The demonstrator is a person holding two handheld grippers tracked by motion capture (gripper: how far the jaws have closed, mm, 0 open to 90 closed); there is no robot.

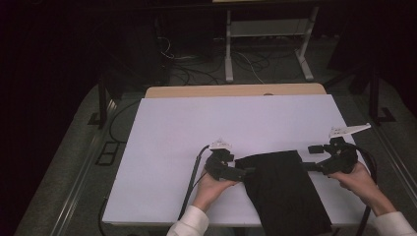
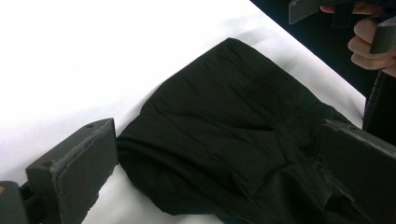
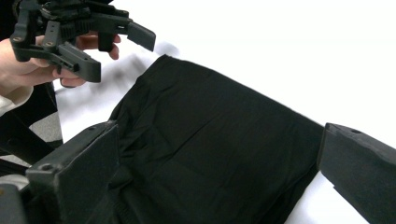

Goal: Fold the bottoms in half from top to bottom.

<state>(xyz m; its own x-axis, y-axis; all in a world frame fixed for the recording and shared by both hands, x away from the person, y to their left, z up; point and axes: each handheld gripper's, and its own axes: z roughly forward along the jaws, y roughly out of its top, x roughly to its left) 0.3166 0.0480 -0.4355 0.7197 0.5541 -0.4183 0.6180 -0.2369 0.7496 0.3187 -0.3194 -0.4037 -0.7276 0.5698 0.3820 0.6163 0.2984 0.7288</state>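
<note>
A black folded cloth [image 1: 282,189] lies on the white table top [image 1: 196,128] at the front right, and its near end hangs over the front edge. My left gripper [image 1: 240,166] is at the cloth's left edge, its jaws open and pointing right. In the left gripper view the cloth [image 2: 233,121] lies between the wide-apart jaws of the left gripper [image 2: 217,158]. My right gripper [image 1: 311,157] is at the cloth's right edge, open and pointing left. In the right gripper view the cloth [image 3: 210,130] spans the gap of the right gripper [image 3: 219,163]. The left gripper [image 3: 93,42] shows beyond, open.
A strip of wooden table [image 1: 236,91] shows behind the white top. Beyond it on the dark floor are cables [image 1: 196,69] and the legs of a metal stand [image 1: 228,49]. The white top is bare to the left and behind the cloth.
</note>
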